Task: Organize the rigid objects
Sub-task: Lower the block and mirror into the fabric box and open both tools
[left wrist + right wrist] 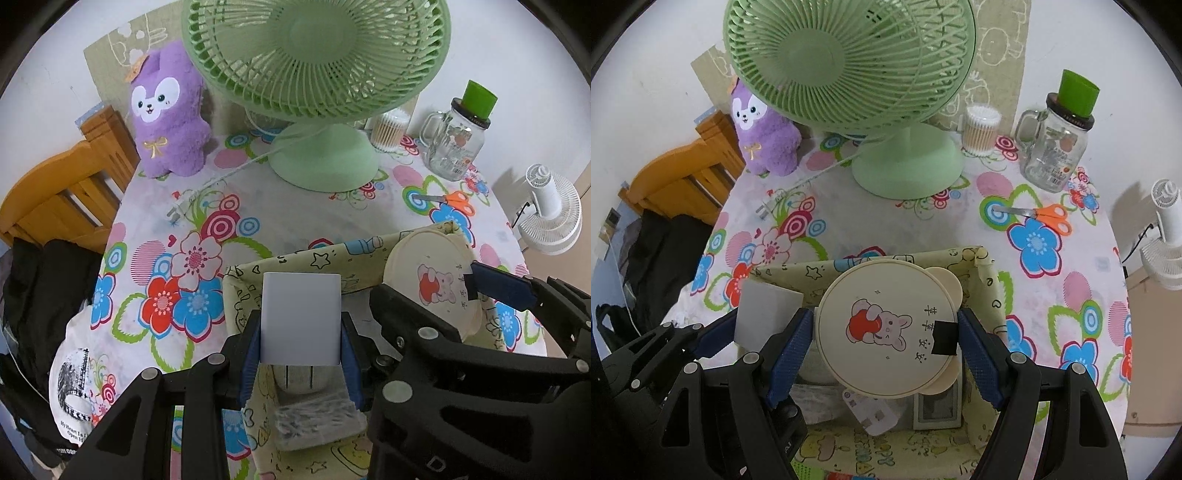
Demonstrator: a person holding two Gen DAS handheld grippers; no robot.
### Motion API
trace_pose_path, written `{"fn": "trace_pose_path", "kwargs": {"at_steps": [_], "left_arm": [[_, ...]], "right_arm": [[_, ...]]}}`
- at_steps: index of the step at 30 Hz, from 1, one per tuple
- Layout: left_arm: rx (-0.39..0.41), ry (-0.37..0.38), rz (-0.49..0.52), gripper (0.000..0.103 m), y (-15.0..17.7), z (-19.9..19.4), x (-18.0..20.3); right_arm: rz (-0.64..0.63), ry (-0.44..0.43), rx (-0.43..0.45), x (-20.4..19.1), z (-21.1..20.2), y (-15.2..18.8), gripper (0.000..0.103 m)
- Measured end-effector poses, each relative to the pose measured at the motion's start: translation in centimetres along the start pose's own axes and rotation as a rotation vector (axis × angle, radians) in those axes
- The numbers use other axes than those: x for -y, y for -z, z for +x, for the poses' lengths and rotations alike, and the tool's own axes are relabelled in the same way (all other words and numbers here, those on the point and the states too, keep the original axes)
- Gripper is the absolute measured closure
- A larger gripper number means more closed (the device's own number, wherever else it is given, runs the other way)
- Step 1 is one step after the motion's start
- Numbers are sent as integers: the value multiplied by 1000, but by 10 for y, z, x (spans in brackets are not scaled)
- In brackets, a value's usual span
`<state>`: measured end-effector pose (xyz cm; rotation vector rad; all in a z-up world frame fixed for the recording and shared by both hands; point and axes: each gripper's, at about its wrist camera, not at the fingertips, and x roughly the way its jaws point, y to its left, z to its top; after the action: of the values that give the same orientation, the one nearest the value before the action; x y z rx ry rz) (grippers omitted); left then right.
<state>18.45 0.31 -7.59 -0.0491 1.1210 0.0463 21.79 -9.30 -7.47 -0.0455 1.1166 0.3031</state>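
Note:
My left gripper (301, 341) is shut on a plain white box (301, 317), held upright over a yellow cartoon-print storage box (295, 264). My right gripper (886, 336) is shut on a round cream lid with a bear picture (886, 328), its blue pads pressing both sides, also above that storage box (990, 288). The white box (764, 314) and the left gripper's finger show at the left of the right wrist view. The cream lid (432, 280) shows at the right of the left wrist view. Inside the storage box lie a wrapped packet (317, 421), a card (873, 413) and a small grey frame (936, 408).
A floral tablecloth (280, 210) covers the table. A green fan (317, 74) stands at the back with its cord and plug (175, 214). A purple plush (166, 114), a cotton swab jar (980, 129), a glass mug jar with green cup (1056, 147), orange scissors (1041, 216), a wooden chair (62, 192), a white fan (550, 214).

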Motion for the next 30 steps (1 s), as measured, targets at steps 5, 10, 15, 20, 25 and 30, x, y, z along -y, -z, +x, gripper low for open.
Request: {"fn": "trace_pose_path", "kwargs": {"at_steps": [5, 10, 15, 20, 25, 30], "left_arm": [[-16, 4, 2, 63, -1, 13, 0], [-27, 7, 6, 63, -1, 25, 1], [-31, 8, 6, 63, -1, 31, 2], [-35, 29, 38, 47, -1, 31, 8], [-54, 30, 57, 34, 0, 26, 13], [-41, -1, 77, 17, 3, 12, 18]], "right_arm": [[4, 5, -22, 3, 10, -1, 23], [0, 18, -42, 7, 18, -1, 23], [-2, 21, -58, 10, 25, -1, 23], [1, 18, -75, 11, 32, -1, 23], [-8, 24, -83, 11, 36, -2, 23], [-3, 7, -92, 12, 38, -2, 23]]}}
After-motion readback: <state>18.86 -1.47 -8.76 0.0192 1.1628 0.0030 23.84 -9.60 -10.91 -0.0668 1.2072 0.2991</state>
